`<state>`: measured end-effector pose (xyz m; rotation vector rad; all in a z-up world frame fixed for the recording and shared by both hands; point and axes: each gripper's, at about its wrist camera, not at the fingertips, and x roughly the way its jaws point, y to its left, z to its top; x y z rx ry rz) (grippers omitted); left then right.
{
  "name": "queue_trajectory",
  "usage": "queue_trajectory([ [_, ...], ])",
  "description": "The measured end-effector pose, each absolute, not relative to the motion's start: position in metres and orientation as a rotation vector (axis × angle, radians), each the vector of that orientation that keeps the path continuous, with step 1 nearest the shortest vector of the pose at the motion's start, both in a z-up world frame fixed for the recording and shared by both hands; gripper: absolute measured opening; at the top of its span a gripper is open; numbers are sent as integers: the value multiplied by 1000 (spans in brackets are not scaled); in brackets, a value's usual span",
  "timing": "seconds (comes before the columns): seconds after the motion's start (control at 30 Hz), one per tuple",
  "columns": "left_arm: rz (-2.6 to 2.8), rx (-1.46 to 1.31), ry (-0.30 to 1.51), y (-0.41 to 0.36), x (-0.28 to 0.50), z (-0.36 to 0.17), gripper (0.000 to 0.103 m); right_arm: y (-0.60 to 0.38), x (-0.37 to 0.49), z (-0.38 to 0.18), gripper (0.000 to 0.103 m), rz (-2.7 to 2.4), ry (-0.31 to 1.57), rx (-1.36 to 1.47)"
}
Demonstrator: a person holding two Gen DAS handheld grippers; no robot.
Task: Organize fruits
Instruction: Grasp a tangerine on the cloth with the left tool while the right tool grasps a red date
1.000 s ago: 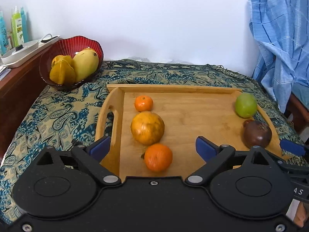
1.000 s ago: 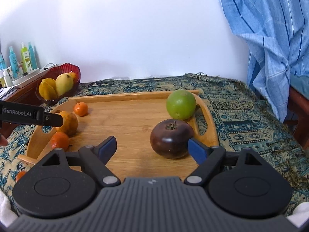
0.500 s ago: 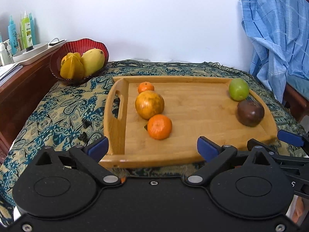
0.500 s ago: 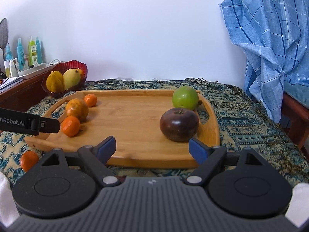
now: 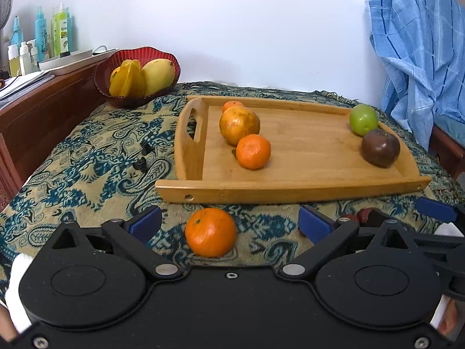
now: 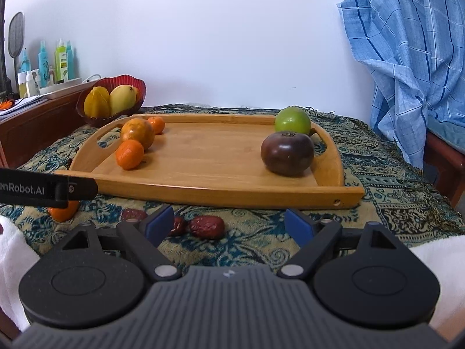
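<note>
step: collect loose fruit | left gripper point(image 5: 229, 222): our jaws have just been opening, stand apart, loose orange point(image 5: 210, 231) between them on the cloth, untouched, before the tray's point(image 5: 290, 195) near edge | right gripper point(image 6: 229, 222): jaws apart over red dates point(image 6: 207, 226) | advice: we centre the orange, close gently, clear the rim.

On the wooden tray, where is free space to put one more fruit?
The middle of the tray is bare, between the oranges on its left and the green fruit and dark fruit on its right. Both ends are crowded.
</note>
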<state>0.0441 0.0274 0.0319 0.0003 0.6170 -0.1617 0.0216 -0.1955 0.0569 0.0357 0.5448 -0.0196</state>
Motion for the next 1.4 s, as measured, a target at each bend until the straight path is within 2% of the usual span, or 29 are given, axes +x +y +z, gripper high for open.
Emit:
queue_trajectory([
  [0.17, -201, 28, 614, 27, 40, 23, 92, -192, 23, 51, 74, -29, 566, 29],
  [0.33, -171, 22, 608, 30, 40, 19, 87, -186, 22, 49, 68, 0, 558, 11],
  [0.5, -163, -2, 643, 37, 45, 12, 75, -180, 24, 48, 63, 5, 562, -1],
  [0.67, -162, -18, 646, 42, 46, 8, 74, -180, 26, 47, 56, -5, 566, 8],
  [0.87, -161, -40, 667, 44, 50, 5, 73, -180, 28, 45, 50, 1, 583, 7],
  [1.07, -157, -42, 672, 42, 51, 6, 73, -179, 29, 44, 49, 5, 585, 10],
  [1.4, -166, -68, 682, 45, 53, 6, 55, -178, 33, 42, 44, 11, 594, 23],
])
